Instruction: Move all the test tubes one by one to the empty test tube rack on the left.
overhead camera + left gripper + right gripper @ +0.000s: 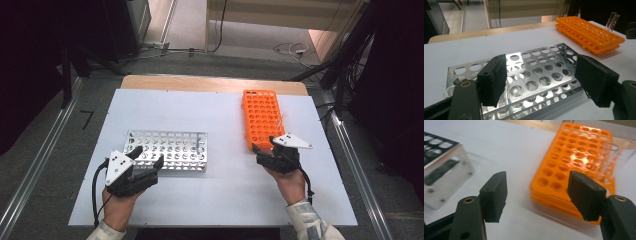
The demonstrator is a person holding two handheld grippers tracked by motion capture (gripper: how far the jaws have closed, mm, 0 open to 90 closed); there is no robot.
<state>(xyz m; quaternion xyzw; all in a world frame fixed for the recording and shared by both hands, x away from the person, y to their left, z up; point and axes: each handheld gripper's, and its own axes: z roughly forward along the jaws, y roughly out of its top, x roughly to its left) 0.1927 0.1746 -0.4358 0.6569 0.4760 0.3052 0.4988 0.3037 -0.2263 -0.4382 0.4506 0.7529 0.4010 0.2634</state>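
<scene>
Orange rack [261,119] is sitting at the right, clear tubes [610,160] standing along its far edge. Right gripper [537,186], jaws apart and empty, is nearing them; it should straddle one tube squarely before closing. Left gripper [541,80] is hovering open over the metal rack [536,72].

I can read no text, label, brand, number or sign anywhere here, neither on the two racks nor on the tabletop.

Left hand-held gripper [147,159] at seven o'clock, right hand-held gripper [263,145] at four; both gaping, empty, aimed twelve-ward.
</scene>
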